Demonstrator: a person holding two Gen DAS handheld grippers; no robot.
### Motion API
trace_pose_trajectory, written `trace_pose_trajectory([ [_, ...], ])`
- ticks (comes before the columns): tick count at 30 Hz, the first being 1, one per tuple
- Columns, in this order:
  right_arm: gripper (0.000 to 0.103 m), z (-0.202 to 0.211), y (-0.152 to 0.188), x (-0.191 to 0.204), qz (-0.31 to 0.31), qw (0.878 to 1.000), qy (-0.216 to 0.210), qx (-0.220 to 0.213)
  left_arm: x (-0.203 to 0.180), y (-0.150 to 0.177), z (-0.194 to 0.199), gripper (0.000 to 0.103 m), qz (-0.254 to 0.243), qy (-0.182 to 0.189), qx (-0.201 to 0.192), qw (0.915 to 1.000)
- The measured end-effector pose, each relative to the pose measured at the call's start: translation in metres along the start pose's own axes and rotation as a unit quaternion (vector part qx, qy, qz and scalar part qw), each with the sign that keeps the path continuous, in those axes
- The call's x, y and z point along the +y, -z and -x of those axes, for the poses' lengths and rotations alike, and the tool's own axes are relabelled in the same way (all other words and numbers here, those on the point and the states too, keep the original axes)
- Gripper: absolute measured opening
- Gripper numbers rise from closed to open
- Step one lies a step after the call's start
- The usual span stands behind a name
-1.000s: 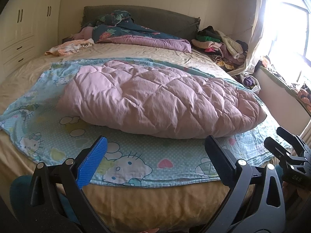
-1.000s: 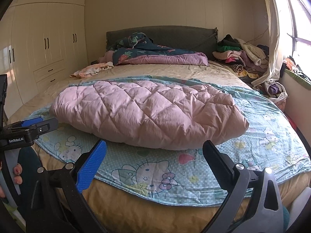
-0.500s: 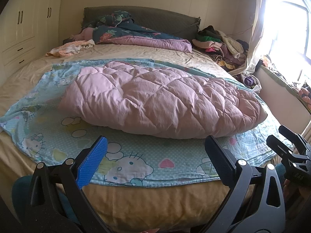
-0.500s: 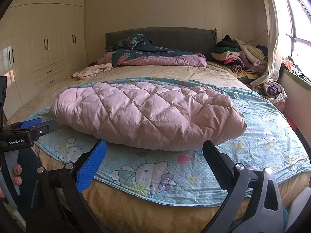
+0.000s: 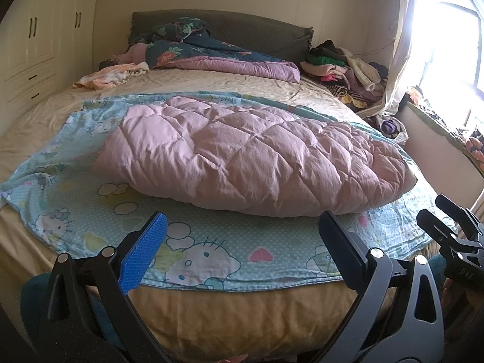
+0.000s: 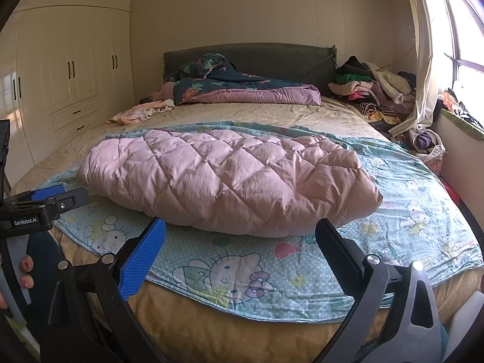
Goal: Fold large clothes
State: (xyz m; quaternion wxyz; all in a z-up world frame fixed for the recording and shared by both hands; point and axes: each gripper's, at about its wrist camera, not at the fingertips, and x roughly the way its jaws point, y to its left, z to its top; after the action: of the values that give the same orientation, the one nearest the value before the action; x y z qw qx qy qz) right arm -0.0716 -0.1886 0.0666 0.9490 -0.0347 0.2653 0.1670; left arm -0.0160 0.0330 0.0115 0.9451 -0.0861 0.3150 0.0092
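Pink quilt (image 5: pixel 251 157) lies folded on our cartoon sheet (image 5: pixel 211 251); we hold the left tool (image 5: pixel 242 242) and right tool (image 6: pixel 240 243) spread, empty, over the bed (image 6: pixel 242 329) edge.

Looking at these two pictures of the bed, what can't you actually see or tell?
- Underside of the puffy pink quilted garment: hidden by its own bulk in both views, so sleeves or zip cannot be told.
- Pile of mixed clothes by the headboard: too small and tangled to sort, both views.
- Window: washed out by glare, left wrist view.
- Right gripper: cut off by the frame edge, left wrist view.
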Motion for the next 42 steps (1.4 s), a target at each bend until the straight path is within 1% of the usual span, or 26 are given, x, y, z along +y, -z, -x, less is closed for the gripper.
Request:
trace_pose_trajectory([
  [42, 0.099, 0.0027, -0.0029, 0.0035, 0.005, 1.0, 0.003, -0.004, 0.0003, 0.0, 0.0011, 0.094, -0.001, -0.002, 0.001, 1.0],
])
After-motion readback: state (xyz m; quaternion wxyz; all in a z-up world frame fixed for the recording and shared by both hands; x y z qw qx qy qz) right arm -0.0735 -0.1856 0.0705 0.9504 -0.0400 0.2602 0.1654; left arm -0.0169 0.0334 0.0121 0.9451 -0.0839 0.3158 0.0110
